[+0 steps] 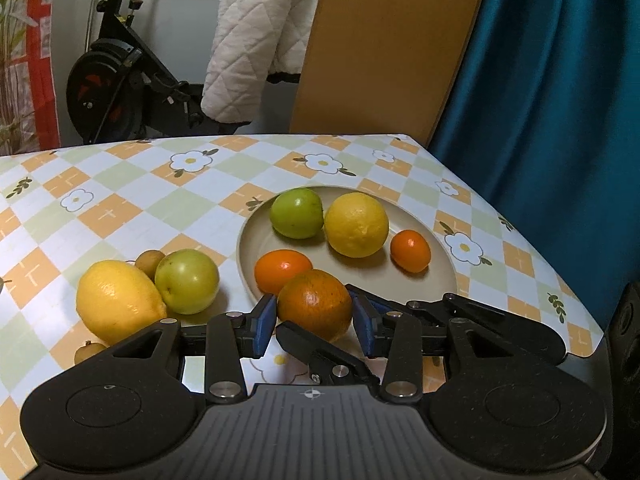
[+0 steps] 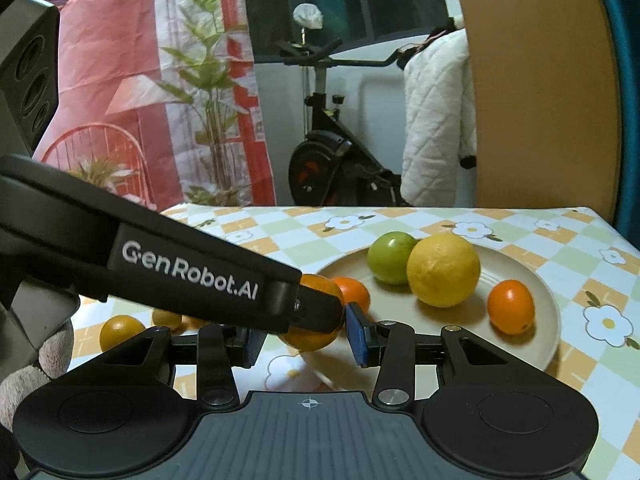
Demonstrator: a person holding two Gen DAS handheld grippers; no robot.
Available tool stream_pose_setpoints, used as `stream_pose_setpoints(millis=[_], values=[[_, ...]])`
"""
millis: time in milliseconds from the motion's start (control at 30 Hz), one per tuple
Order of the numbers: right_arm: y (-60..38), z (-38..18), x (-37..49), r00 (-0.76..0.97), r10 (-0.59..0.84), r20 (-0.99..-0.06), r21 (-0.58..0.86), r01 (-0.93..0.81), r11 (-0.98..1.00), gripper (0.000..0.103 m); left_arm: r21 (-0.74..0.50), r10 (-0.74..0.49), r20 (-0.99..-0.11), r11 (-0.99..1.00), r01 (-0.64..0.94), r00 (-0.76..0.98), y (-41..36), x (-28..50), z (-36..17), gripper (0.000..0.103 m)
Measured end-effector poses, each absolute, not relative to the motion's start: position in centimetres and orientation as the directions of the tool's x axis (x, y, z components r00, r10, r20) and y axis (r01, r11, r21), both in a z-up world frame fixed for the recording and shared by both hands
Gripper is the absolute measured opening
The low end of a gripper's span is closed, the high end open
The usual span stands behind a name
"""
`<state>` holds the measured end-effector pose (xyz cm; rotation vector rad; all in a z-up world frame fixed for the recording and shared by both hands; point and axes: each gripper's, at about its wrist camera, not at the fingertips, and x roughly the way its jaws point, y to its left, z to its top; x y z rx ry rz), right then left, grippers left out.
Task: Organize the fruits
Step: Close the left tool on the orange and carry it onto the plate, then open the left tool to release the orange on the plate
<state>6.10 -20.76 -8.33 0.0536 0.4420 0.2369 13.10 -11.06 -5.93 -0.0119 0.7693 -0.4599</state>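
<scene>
Evidently we are mid-transfer with one orange: it sits low in the centre of the left wrist view, just at the near rim of the plate, and we judge it is being carried toward that plate. The left claw is narrow and holding the orange, its blue pads pressed against the fruit's two flanks. The right claw is narrow too and straddles the same orange crosswise. In the right wrist view its right pad looks to touch the fruit, but the left claw's finger crosses in front and hides the other side, so we cannot tell whether it really grips. On the plate we already see a green fruit touching a lemon at the back, a small orange at the right and another at the near left. To the lower left, on the table, a second lemon and a second green fruit lie touching, with small brown fruits beside them, so sorting is partly done, in our judgement. The next move calls for lifting the orange clear of the rim, bringing it over the bare patch in the plate's near middle, between the two small oranges, lowering it, and only then widening the claws. With two claws crossed on one round fruit, we should free one first so that it does not roll into its neighbours.
</scene>
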Motion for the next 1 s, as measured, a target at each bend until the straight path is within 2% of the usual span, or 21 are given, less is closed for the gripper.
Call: stream_pose_setpoints(millis=[433,1000], values=[[-23.2,-9.1,7.5,0.886,0.153,-0.437,0.161,-0.09,0.983,0.039,-0.146,-0.407,-0.688,0.889,0.435,0.601,-13.7,14.9,-6.6,0.045],[-23.2,-9.9,11.4,0.852,0.128,-0.507,0.156,-0.055,0.986,0.038,-0.148,-0.386,-0.697,0.902,0.406,0.604,-14.1,17.6,-7.9,0.045]])
